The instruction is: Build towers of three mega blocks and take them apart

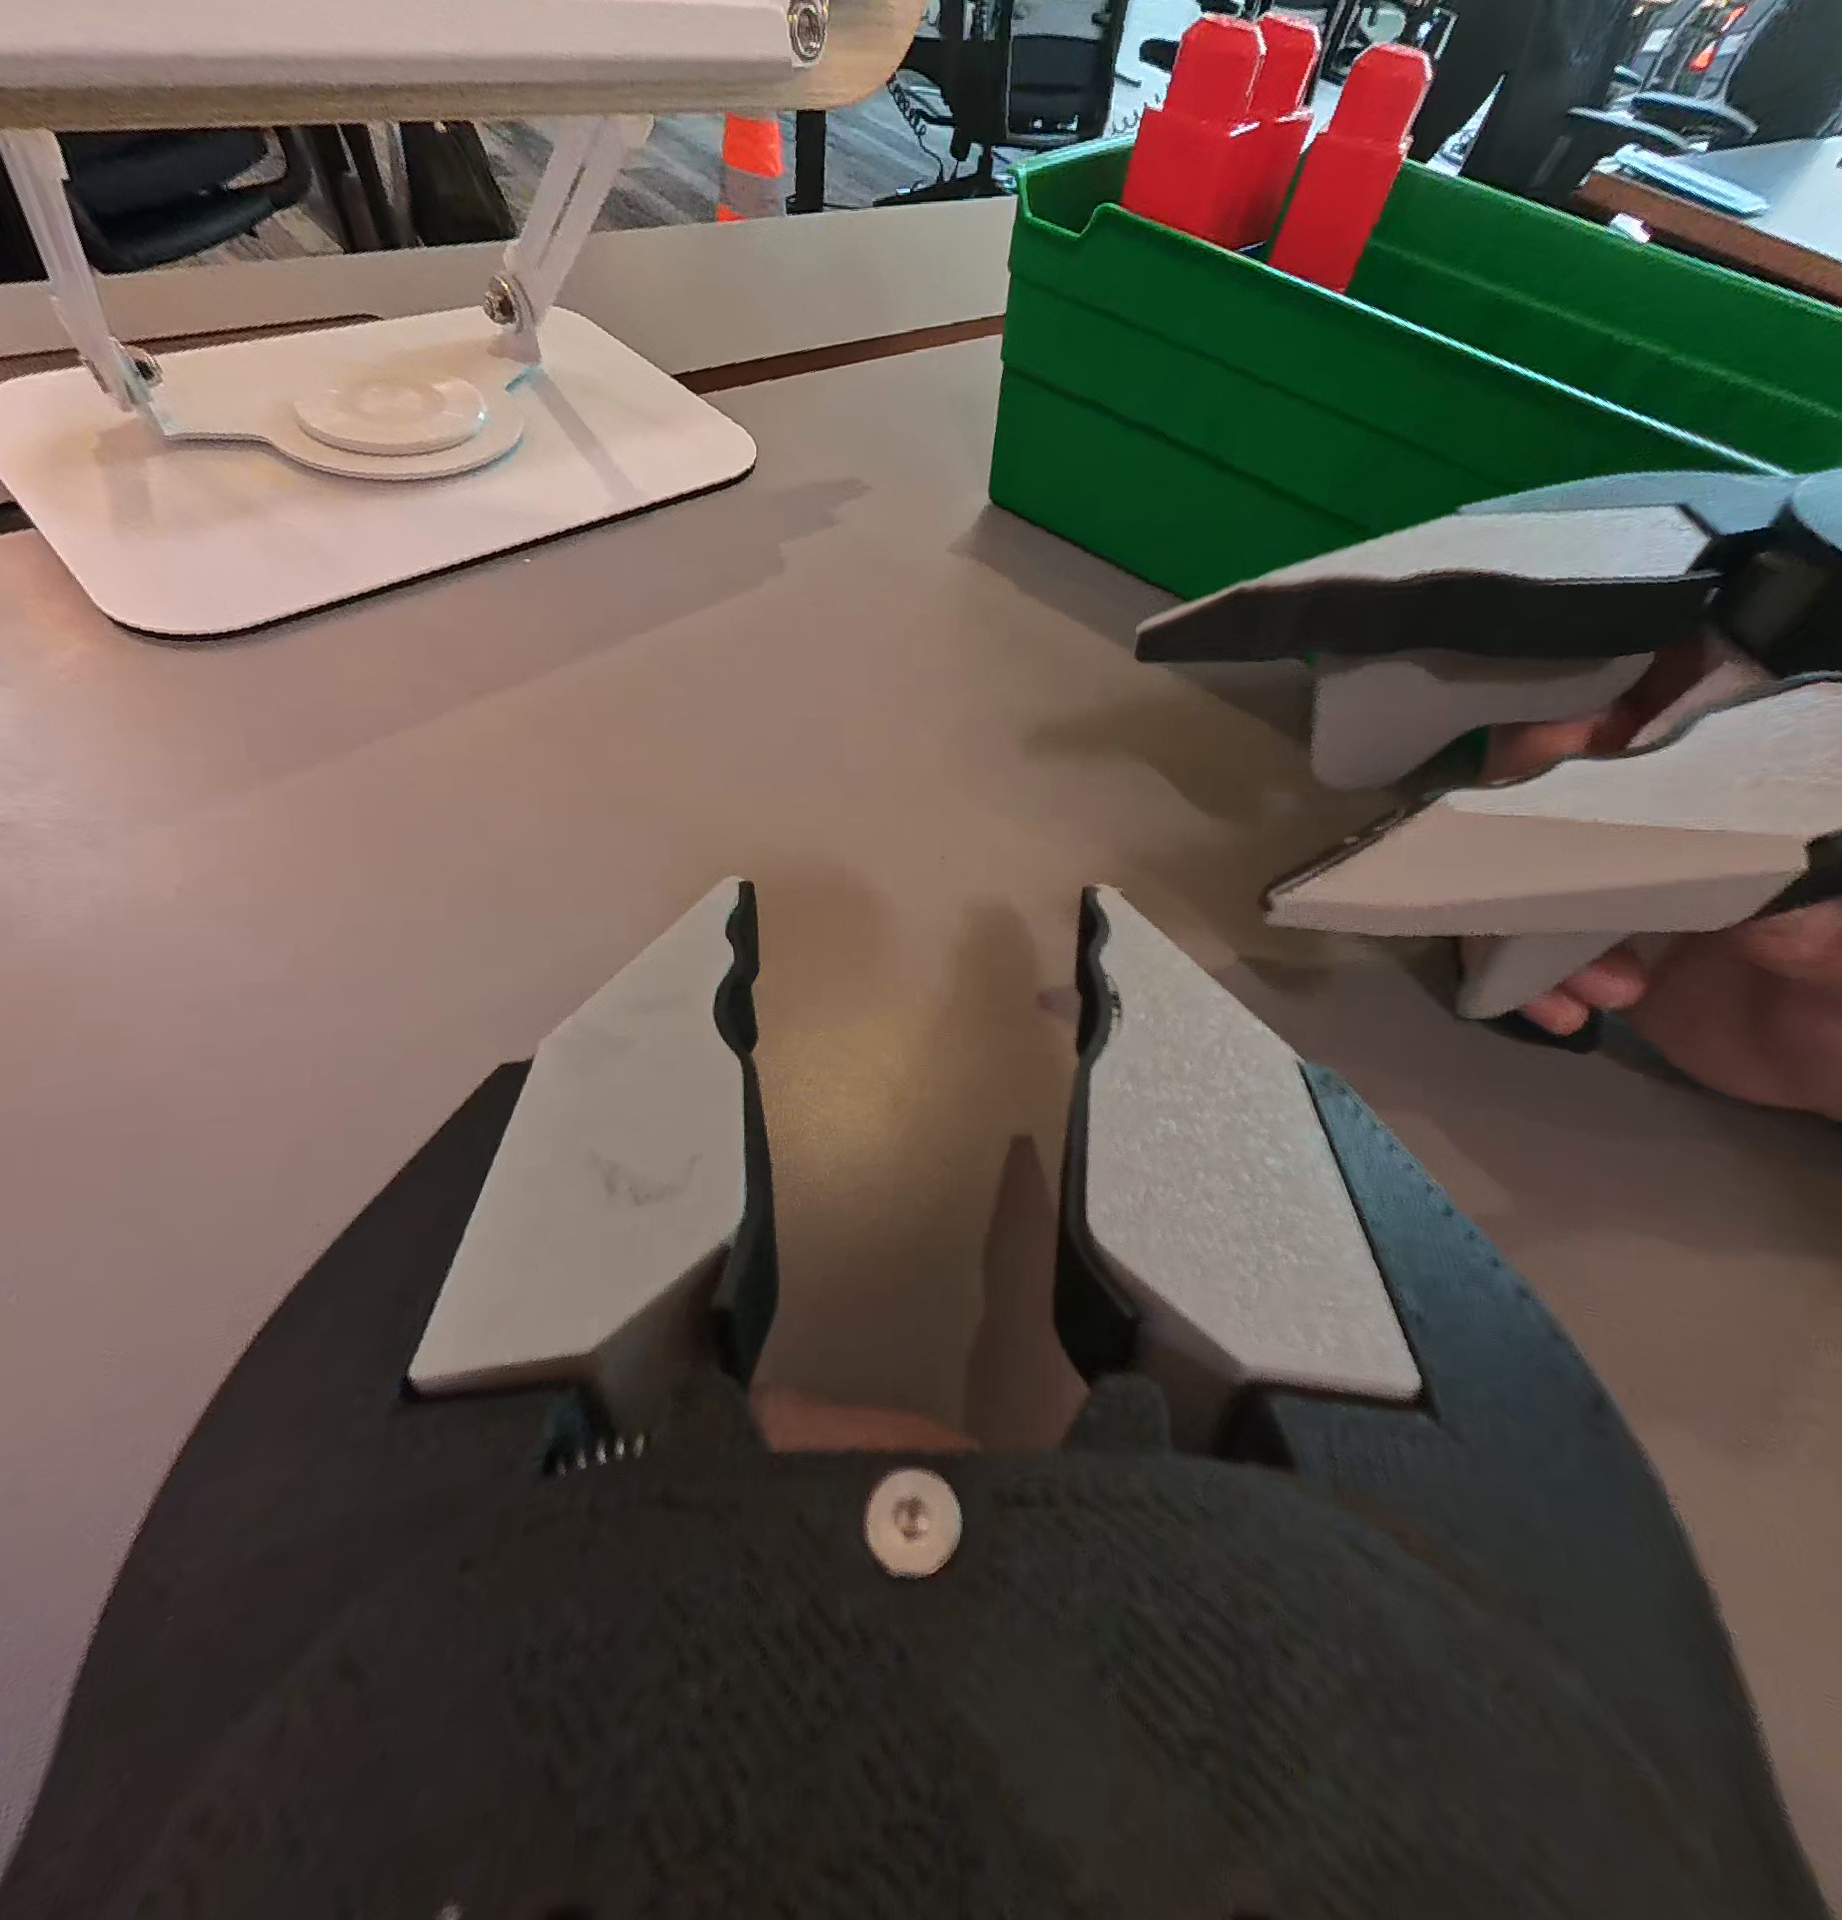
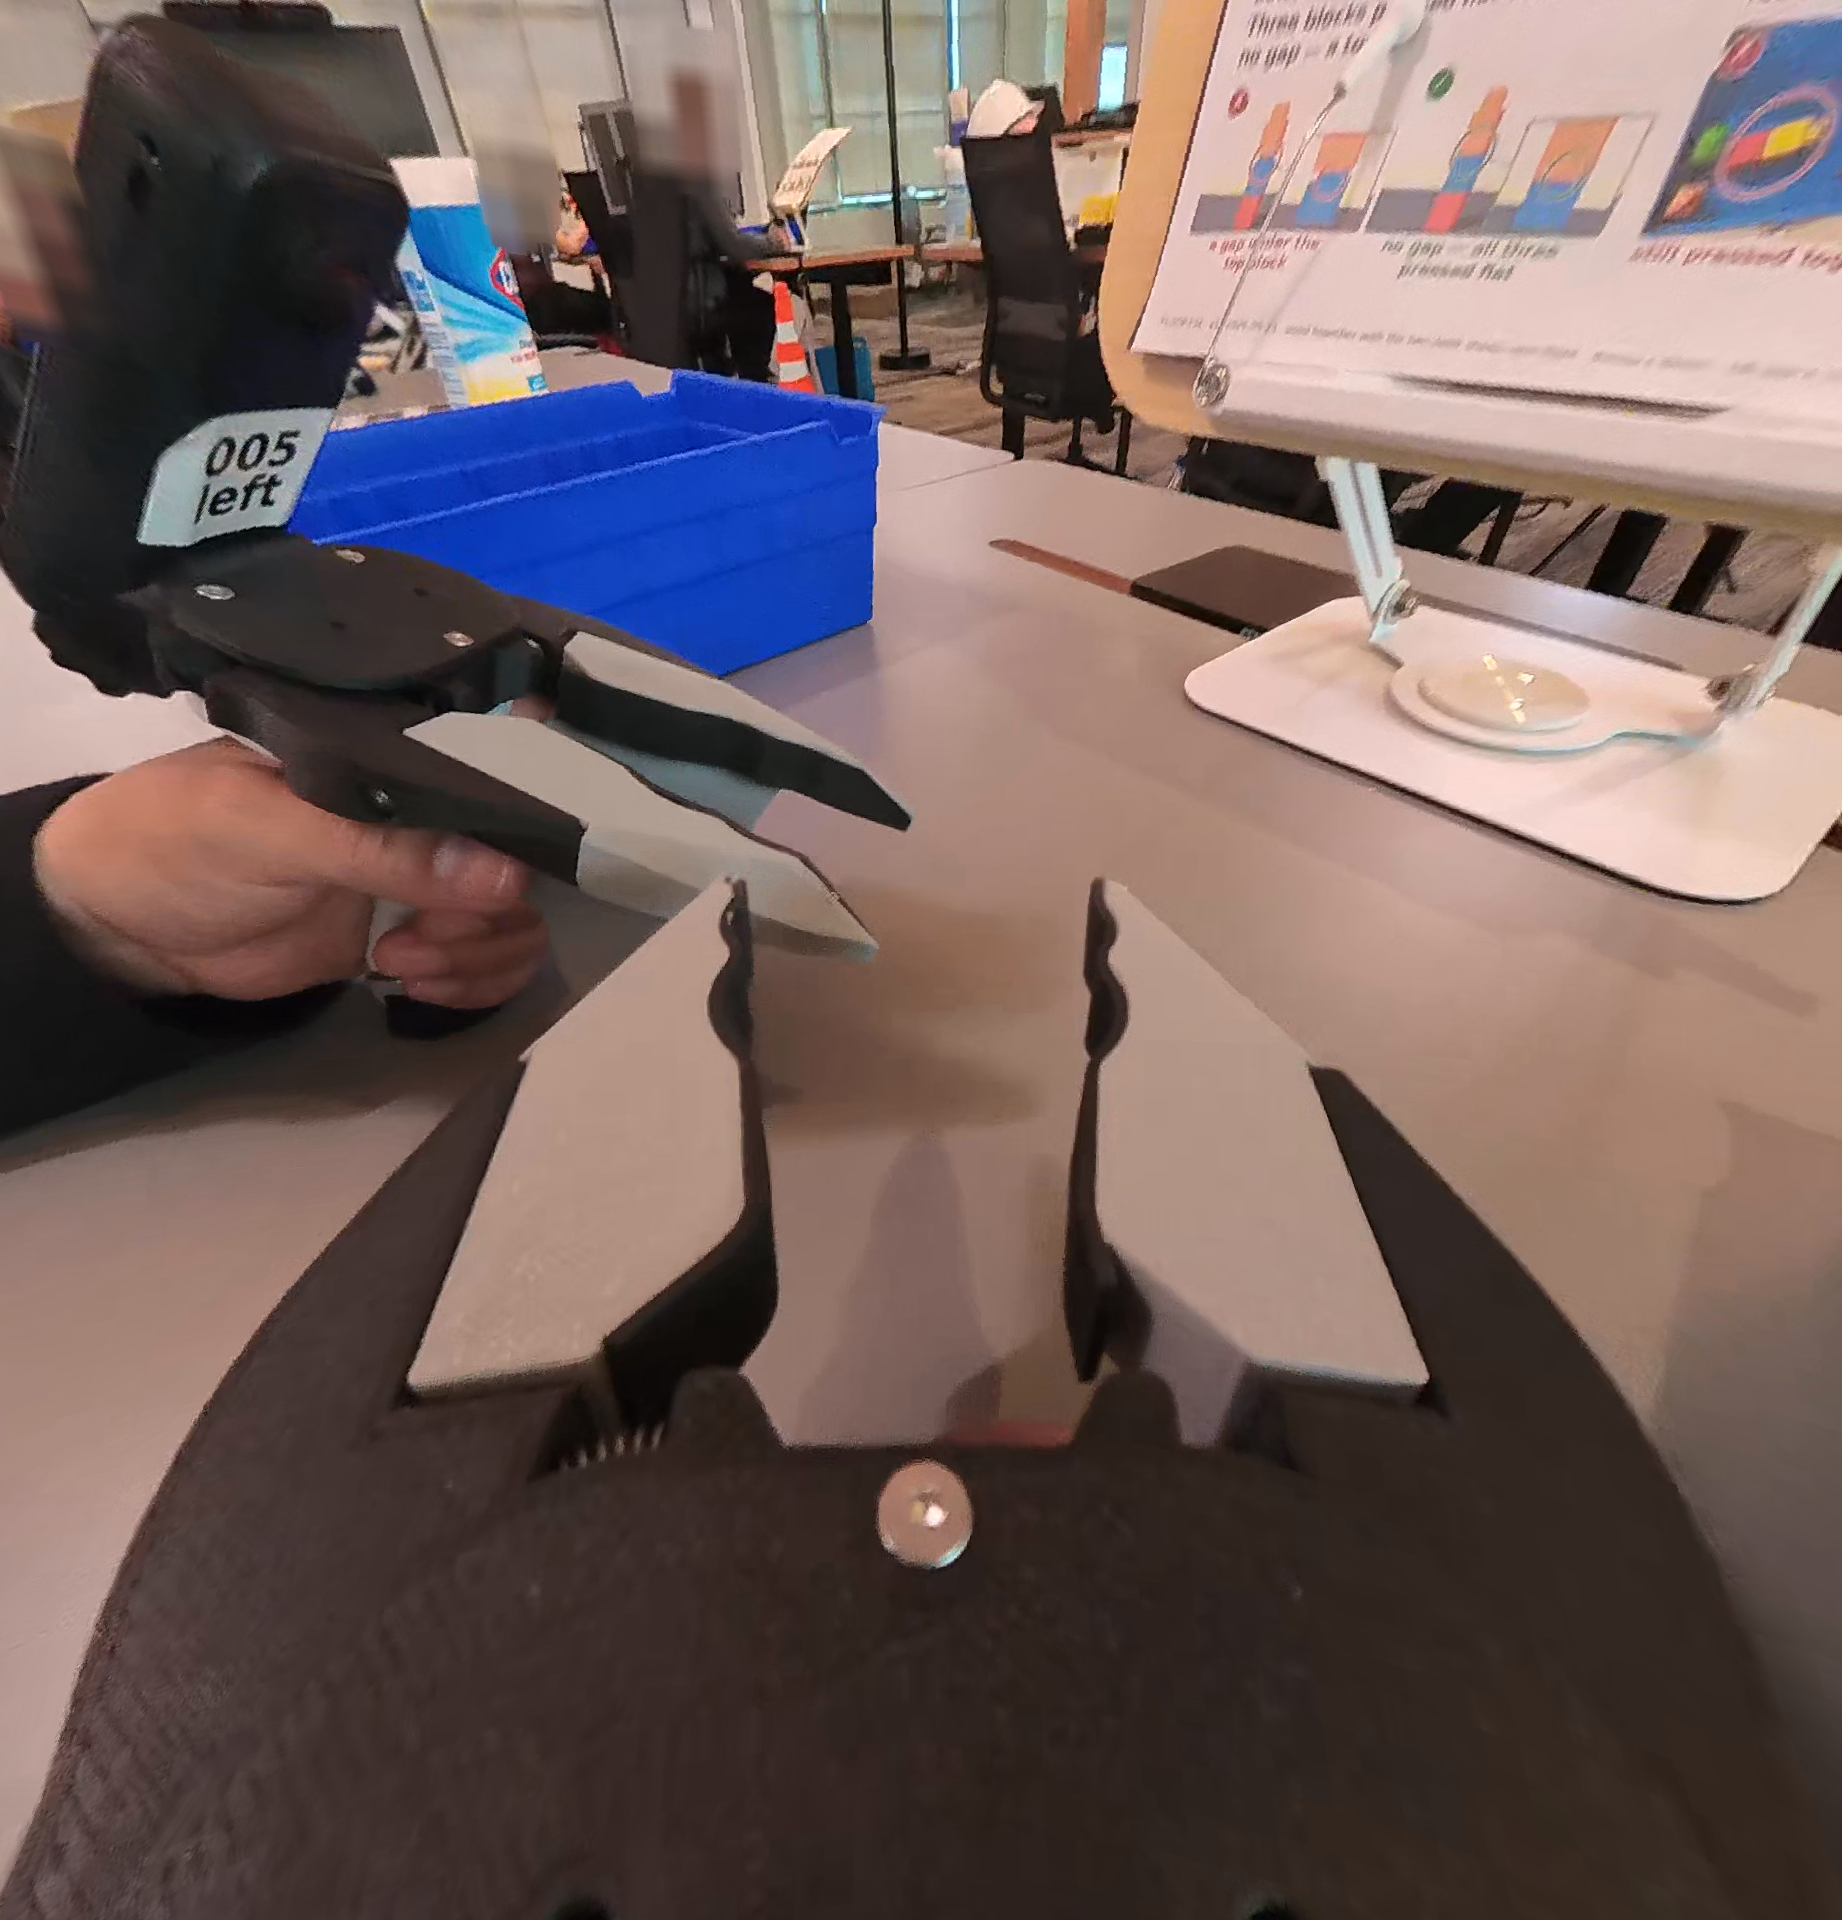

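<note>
We hold the left hand-held gripper (image 1: pixel 917 914) and the right hand-held gripper (image 2: pixel 912 914) spread apart and empty over the grey table (image 1: pixel 481 831), while red mega blocks (image 1: pixel 1270 145) stand in the green bin (image 1: pixel 1312 416) beyond.

A white document stand (image 2: pixel 1519 769) rests on the grey tabletop (image 2: pixel 1104 727) at two o'clock in the right wrist view, bearing a printed sheet (image 2: pixel 1519 177). At eleven o'clock, a wipes canister (image 2: pixel 460 301) stands behind. An orange cone (image 2: pixel 792 338) stands on the floor near twelve.
</note>
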A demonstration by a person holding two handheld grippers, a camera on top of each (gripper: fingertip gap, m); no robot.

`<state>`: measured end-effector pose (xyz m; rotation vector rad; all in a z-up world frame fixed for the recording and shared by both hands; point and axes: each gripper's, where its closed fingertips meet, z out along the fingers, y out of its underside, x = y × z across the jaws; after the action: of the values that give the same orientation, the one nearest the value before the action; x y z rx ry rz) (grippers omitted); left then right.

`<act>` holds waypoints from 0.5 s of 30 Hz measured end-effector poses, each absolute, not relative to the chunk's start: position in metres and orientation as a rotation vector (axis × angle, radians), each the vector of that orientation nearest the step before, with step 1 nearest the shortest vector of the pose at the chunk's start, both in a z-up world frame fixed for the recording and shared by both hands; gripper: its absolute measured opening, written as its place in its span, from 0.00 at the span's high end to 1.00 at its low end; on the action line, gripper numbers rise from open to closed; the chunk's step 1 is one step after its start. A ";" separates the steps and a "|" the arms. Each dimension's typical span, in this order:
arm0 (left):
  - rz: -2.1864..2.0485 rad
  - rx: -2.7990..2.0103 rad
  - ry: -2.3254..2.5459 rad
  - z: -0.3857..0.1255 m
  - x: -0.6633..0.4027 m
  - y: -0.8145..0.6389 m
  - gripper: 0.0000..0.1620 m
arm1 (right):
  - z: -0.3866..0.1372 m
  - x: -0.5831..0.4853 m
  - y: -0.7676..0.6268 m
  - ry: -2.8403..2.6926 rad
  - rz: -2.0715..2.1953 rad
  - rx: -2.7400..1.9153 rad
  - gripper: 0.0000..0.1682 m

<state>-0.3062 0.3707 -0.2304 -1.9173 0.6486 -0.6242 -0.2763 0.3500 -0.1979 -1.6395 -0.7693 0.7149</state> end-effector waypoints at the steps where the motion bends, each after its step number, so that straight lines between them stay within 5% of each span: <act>1: -0.618 -1.916 0.648 -0.230 -0.306 0.371 0.63 | -0.199 -0.277 0.349 -0.768 0.725 -1.650 0.63; 10: -0.602 -1.872 0.689 -0.226 -0.303 0.364 0.62 | -0.193 -0.265 0.351 -0.741 0.638 -1.630 0.63; 15: -0.980 -1.978 0.788 -0.236 -0.290 0.305 0.66 | -0.177 -0.252 0.346 -0.682 0.662 -1.546 0.64</act>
<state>-0.2901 0.3052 -0.2364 -1.9778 0.7882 -0.9802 -0.2524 0.3460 -0.1774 -1.5455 -0.6825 0.6622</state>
